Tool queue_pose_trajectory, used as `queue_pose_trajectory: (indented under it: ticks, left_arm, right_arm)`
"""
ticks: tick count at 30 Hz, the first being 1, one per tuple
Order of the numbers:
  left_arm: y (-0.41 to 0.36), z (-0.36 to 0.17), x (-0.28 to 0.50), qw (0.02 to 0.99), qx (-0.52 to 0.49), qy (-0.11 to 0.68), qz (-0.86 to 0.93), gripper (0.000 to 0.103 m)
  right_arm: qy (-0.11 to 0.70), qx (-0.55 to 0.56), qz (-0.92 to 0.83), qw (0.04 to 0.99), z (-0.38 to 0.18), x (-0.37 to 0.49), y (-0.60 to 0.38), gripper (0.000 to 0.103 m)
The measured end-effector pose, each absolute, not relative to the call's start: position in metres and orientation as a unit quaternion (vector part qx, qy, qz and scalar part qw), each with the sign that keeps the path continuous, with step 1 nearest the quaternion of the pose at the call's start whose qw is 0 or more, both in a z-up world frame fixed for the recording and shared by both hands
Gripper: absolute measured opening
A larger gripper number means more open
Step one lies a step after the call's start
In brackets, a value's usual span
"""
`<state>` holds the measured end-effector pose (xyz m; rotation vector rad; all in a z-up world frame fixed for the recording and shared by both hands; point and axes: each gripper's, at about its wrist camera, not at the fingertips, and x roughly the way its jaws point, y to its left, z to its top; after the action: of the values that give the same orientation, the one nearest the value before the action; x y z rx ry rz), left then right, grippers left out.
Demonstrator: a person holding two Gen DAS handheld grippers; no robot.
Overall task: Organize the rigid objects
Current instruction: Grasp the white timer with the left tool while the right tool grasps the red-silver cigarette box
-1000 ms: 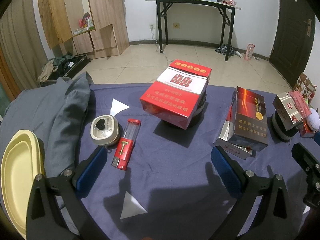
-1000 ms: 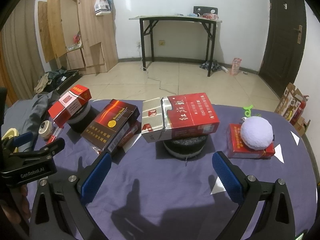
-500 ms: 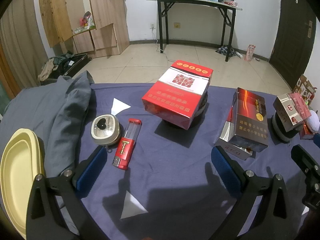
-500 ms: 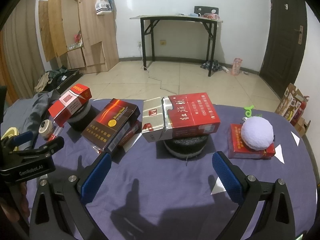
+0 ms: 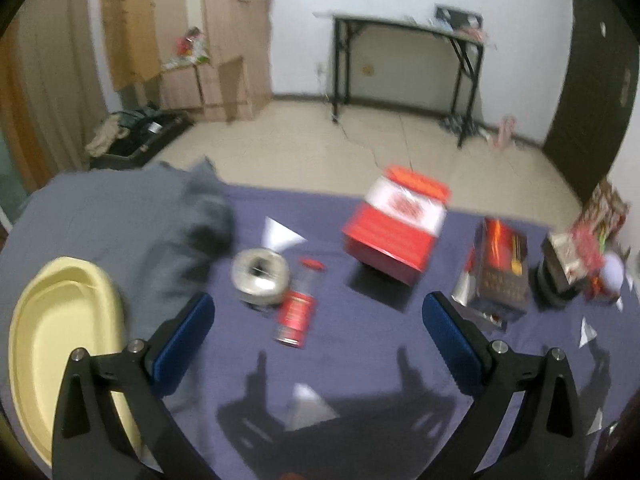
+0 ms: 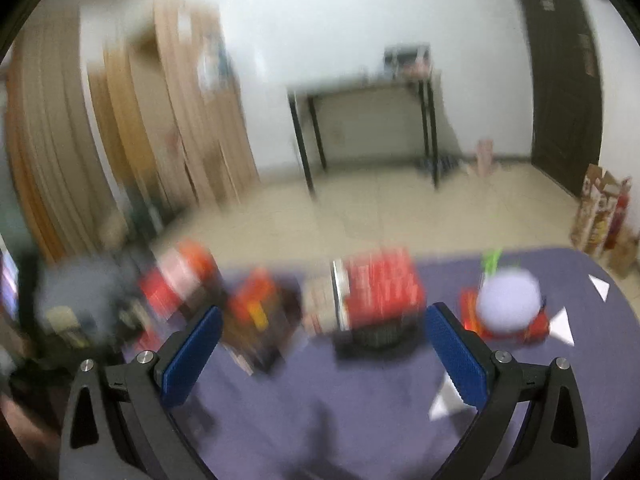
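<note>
We saw the left tongs spread wide and empty above the purple-clothed desk, with the red rectangular lighter at frame centre beside the round silver tin. Our right tongs gaped wide too, the red-and-white carton blurred between them.

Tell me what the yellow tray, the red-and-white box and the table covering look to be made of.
Yellow tray: probably moulded plastic, smooth, with a rounded raised rim. Red-and-white box: looks like printed cardboard, glossy, perhaps film-wrapped; blur hides detail. Table covering: purple cloth, matte; it takes soft shadows and shows no glare.
</note>
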<state>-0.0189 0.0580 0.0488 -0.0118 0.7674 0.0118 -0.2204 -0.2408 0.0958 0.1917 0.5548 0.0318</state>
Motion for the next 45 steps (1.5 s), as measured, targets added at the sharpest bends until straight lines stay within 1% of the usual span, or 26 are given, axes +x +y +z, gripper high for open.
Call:
queue_pose_trajectory:
  ticks: [2,3,4,6,7,10,12,18,23,25,30,31,32,38,45]
  left_arm:
    - [0.078,0.062,-0.027,0.932,-0.016,0.362,0.029,0.103]
    - [0.091,0.067,-0.031,0.933,-0.024,0.357,0.047,0.103]
    - [0.102,0.07,-0.035,0.933,-0.029,0.353,0.063,0.103]
    - [0.114,0.066,-0.034,0.931,-0.032,0.356,0.08,0.103]
    - [0.116,0.061,-0.031,0.929,-0.035,0.36,0.08,0.103]
    - [0.113,0.037,-0.012,0.919,-0.049,0.385,0.065,0.103]
    - [0.103,0.021,0.0,0.914,-0.052,0.399,0.049,0.103]
    - [0.082,0.012,0.012,0.917,-0.025,0.396,0.025,0.103]
    - [0.096,0.001,0.023,0.905,-0.047,0.421,0.035,0.103]
    - [0.103,-0.003,0.026,0.906,-0.06,0.418,0.032,0.103]
    - [0.1,-0.008,0.032,0.907,-0.056,0.416,0.023,0.103]
    - [0.099,-0.009,0.034,0.907,-0.052,0.418,0.018,0.102]
    - [0.096,-0.01,0.035,0.906,-0.048,0.421,0.014,0.099]
    - [0.096,-0.021,0.046,0.901,-0.042,0.431,0.024,0.089]
    - [0.098,-0.023,0.053,0.902,-0.048,0.428,0.013,0.086]
  right_arm:
    - [0.206,0.128,0.012,0.97,0.118,-0.241,-0.255,0.103]
    - [0.184,0.126,0.0,0.975,0.125,-0.248,-0.259,0.103]
    - [0.178,0.121,-0.006,0.976,0.126,-0.25,-0.261,0.103]
    - [0.193,0.106,-0.019,0.975,0.12,-0.245,-0.26,0.103]
    - [0.22,0.099,-0.02,0.97,0.112,-0.236,-0.259,0.103]
    - [0.271,0.1,0.003,0.957,0.093,-0.217,-0.254,0.103]
    - [0.286,0.099,0.002,0.953,0.089,-0.209,-0.254,0.103]
    - [0.308,0.052,-0.036,0.949,0.092,-0.187,-0.261,0.103]
    - [0.35,0.07,0.01,0.934,0.09,-0.17,-0.245,0.103]
    - [0.36,0.056,0.004,0.931,0.091,-0.163,-0.241,0.103]
    - [0.364,0.042,0.006,0.93,0.097,-0.159,-0.239,0.103]
    - [0.365,0.041,0.006,0.93,0.098,-0.157,-0.24,0.103]
    - [0.368,0.039,0.005,0.929,0.098,-0.155,-0.24,0.103]
    - [0.379,0.029,-0.005,0.925,0.085,-0.144,-0.239,0.103]
    - [0.383,0.01,-0.014,0.923,0.076,-0.13,-0.228,0.103]
